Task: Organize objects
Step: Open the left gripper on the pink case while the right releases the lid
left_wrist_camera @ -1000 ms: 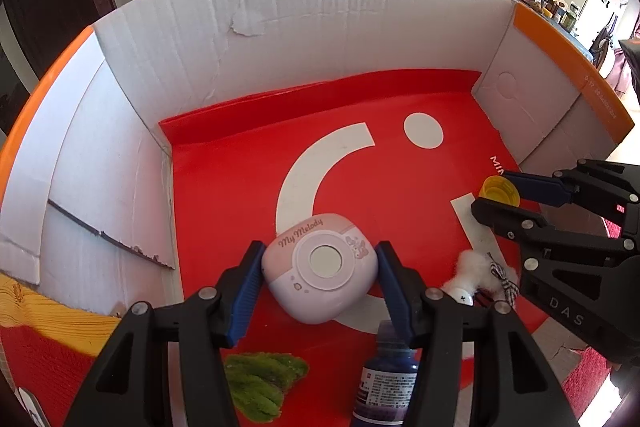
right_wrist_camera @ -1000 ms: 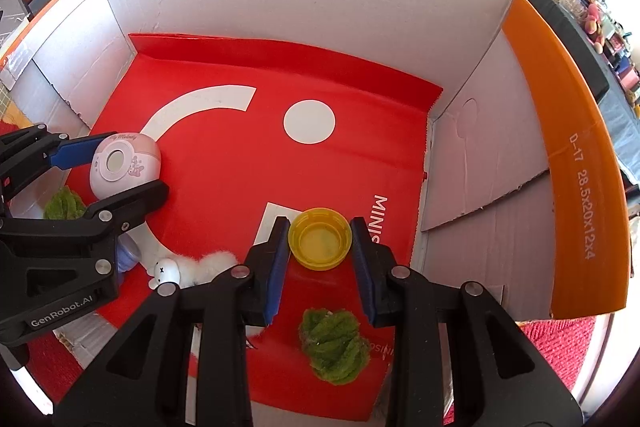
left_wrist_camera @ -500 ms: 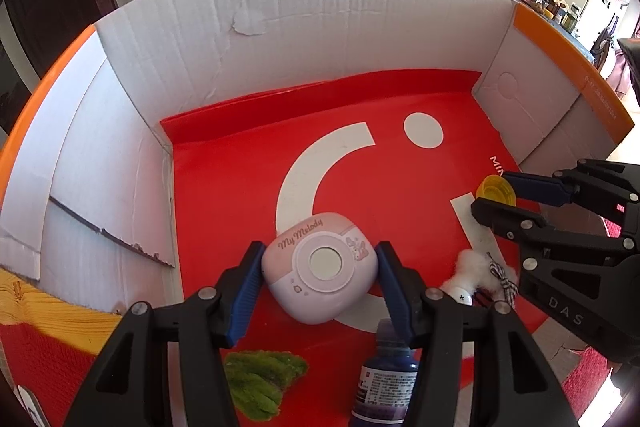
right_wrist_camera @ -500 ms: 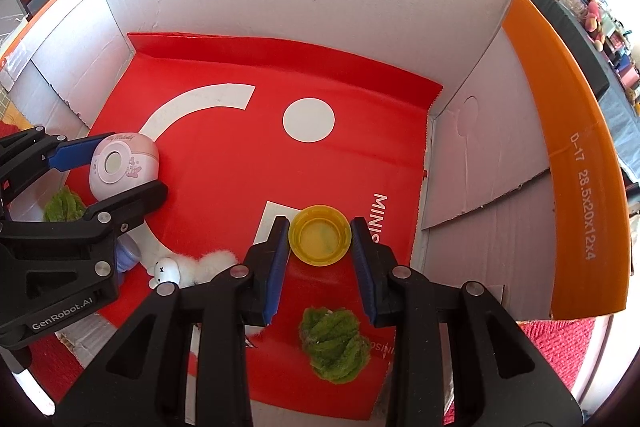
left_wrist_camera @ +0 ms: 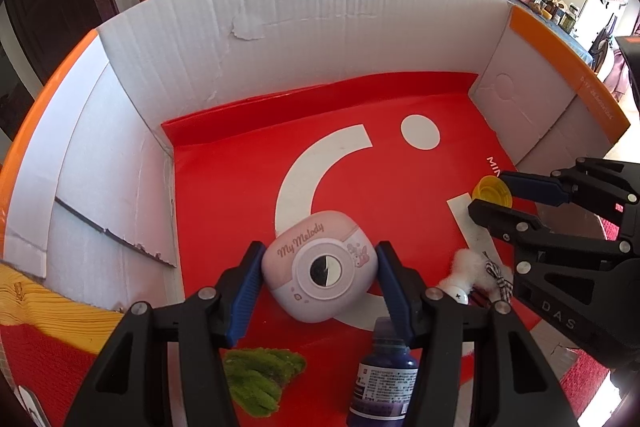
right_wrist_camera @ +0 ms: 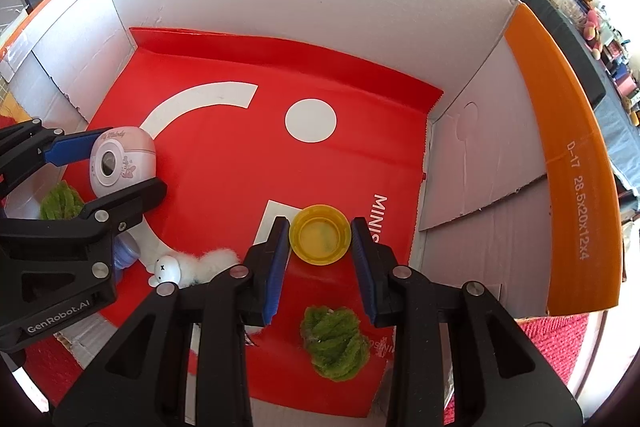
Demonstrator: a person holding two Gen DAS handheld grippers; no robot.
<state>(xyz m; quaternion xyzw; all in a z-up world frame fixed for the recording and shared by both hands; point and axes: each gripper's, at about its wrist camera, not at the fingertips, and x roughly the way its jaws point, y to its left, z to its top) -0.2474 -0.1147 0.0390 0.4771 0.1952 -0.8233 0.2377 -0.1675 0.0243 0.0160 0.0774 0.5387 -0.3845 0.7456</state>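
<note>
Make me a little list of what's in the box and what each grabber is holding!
container: cardboard box with a red liner
left gripper: shut on the pink camera toy
right gripper: shut on the yellow lid
white plush bunny: lying on the liner between the grippers
green fuzzy clumps: one below the left gripper, one below the right gripper
blue bottle: near the left gripper, partly hidden
</note>
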